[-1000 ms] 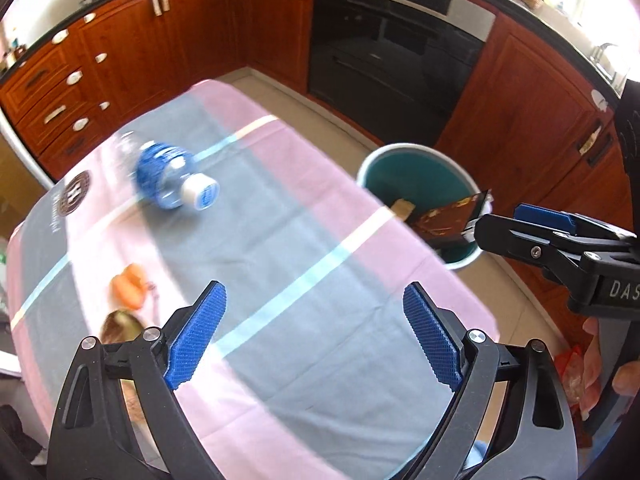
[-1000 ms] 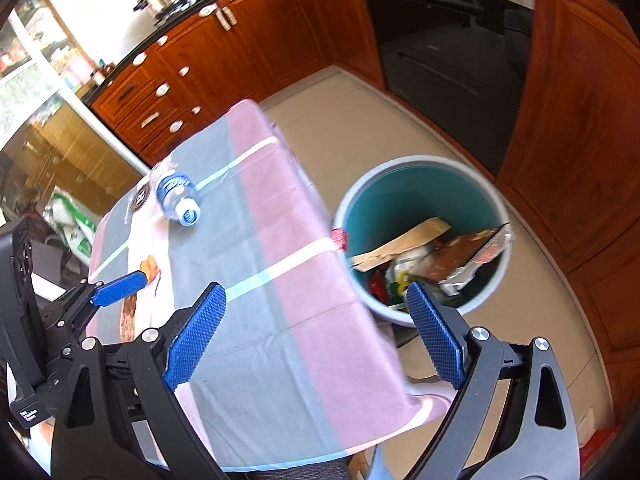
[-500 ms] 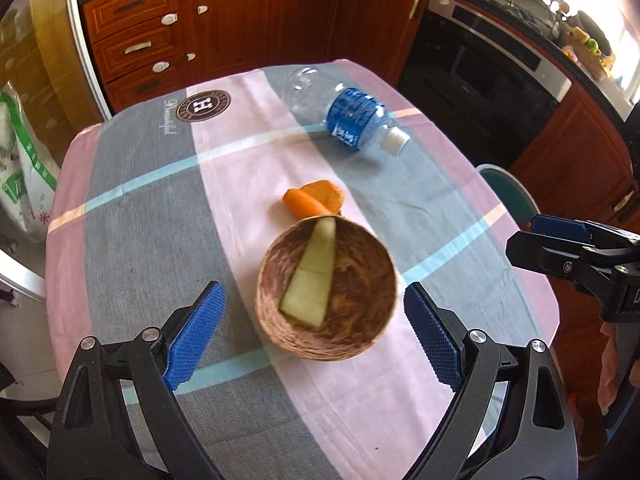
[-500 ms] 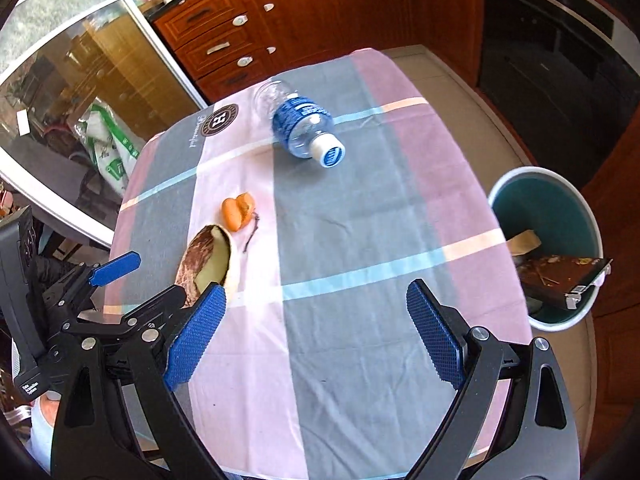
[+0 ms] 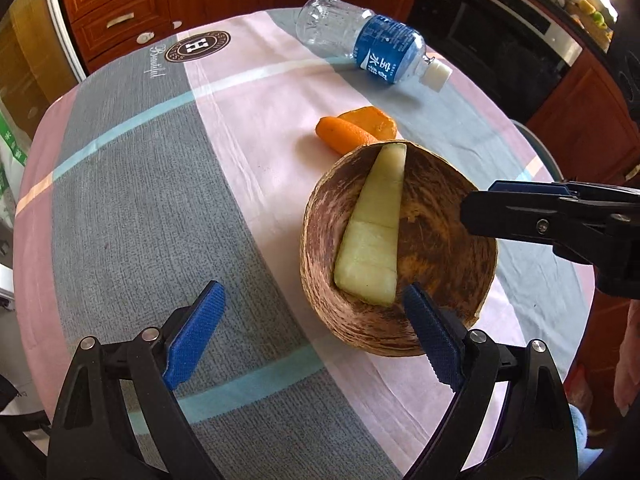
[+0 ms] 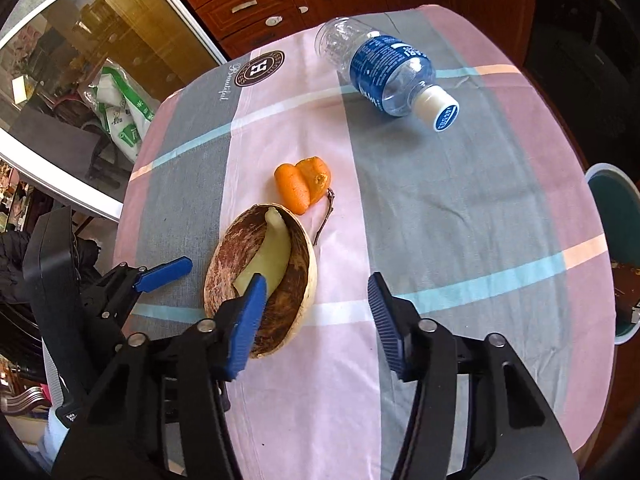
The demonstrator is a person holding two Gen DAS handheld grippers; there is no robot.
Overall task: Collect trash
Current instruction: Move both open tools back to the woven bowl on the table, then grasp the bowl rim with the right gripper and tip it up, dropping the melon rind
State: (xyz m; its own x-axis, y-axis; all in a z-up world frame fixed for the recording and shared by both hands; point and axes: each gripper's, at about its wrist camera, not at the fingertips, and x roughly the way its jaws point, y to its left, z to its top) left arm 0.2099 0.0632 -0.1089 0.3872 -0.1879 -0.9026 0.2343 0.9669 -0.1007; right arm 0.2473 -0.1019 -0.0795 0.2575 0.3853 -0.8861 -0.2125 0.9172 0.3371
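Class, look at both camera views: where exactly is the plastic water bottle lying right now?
The water bottle lies on its side at the far end of the tablecloth, cap towards the right in both views, beyond the orange peel and apart from it.

Both wrist views – steeply down, sharing table (image 5: 120,200)

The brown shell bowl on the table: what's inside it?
The brown shell bowl holds one pale wedge of melon rind, lying from its near wall to its far rim. What lies beneath the wedge is covered.
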